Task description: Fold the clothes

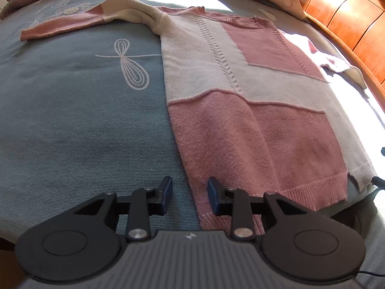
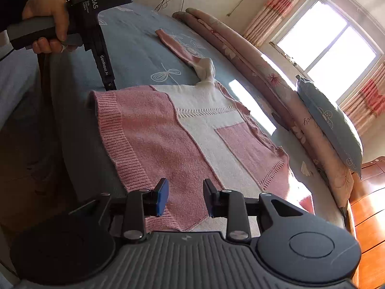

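Blue bedspread (image 1: 72, 125) with white dragonfly print; rolled floral quilt (image 2: 252, 57) along the far side, pillow (image 2: 332, 122) on it, wood headboard (image 1: 349, 21), sunlit window (image 2: 329, 48).

Pink-and-cream sweater (image 1: 240, 101) lies flat, hem at the bed's near edge, one sleeve (image 1: 72, 25) stretched out sideways. Bare bedspread beside it.

Left gripper (image 1: 190, 196): jaws spread, nothing pinched, over the hem's side edge. Right gripper (image 2: 185, 198): jaws spread, empty, above the hem.

Only the right view shows the hand (image 2: 47, 19) on the left gripper's handle.
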Action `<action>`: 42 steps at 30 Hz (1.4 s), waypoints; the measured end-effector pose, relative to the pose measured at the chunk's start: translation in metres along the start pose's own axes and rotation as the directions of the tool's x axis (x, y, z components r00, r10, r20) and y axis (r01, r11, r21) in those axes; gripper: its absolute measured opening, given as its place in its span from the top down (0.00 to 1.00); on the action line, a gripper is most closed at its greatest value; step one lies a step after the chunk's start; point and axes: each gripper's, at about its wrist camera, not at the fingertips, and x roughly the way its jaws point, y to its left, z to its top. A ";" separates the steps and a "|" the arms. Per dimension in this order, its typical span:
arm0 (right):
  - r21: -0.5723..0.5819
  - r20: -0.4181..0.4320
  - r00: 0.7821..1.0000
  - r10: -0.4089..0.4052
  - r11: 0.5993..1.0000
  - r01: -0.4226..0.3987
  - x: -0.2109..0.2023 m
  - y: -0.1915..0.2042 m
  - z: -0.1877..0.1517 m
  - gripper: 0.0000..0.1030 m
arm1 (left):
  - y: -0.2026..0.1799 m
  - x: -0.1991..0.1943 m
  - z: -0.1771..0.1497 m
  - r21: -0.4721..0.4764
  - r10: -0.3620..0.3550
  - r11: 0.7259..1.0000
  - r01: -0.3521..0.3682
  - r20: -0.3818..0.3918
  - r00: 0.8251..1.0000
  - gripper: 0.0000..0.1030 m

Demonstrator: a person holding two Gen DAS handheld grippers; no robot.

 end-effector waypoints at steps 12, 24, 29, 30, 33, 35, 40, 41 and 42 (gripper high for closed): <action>0.054 -0.003 1.000 -0.014 0.998 0.014 0.000 -0.001 -0.016 0.62 | -0.052 0.001 -0.005 0.155 0.086 0.984 -0.092 0.049 0.995 0.95; 0.226 -0.004 0.999 -0.037 0.973 0.037 -0.005 -0.036 -0.032 0.62 | 0.001 -0.022 -0.001 0.066 0.114 0.992 -0.111 -0.044 0.993 0.92; 0.375 -0.019 0.999 -0.037 0.926 0.042 -0.002 -0.058 -0.039 0.58 | 0.007 -0.035 0.013 0.065 0.134 0.989 -0.134 -0.006 0.991 0.73; 0.416 -0.025 0.999 -0.037 0.908 0.044 -0.002 -0.067 -0.042 0.58 | 0.007 -0.041 0.021 0.050 0.122 0.991 -0.123 0.011 0.992 0.64; 0.548 -0.043 0.998 -0.037 0.835 0.054 -0.001 -0.096 -0.055 0.58 | 0.001 -0.059 0.056 0.001 0.051 0.999 -0.051 0.074 0.996 0.40; 0.660 -0.050 0.998 -0.024 0.750 0.051 0.001 -0.122 -0.068 0.58 | -0.011 -0.064 0.074 0.003 0.008 1.000 -0.009 0.108 0.994 0.37; 0.887 -0.036 0.996 0.078 0.461 -0.004 0.018 -0.178 -0.126 0.45 | -0.053 -0.047 0.095 0.046 -0.108 0.994 0.102 0.132 0.985 0.27; 0.914 -0.023 0.995 0.096 0.406 -0.018 0.023 -0.183 -0.140 0.45 | -0.062 -0.038 0.093 0.047 -0.131 0.991 0.126 0.122 0.984 0.27; 0.935 -0.009 0.993 0.121 0.353 -0.034 0.028 -0.187 -0.152 0.45 | -0.067 -0.029 0.091 0.044 -0.149 0.988 0.145 0.107 0.983 0.27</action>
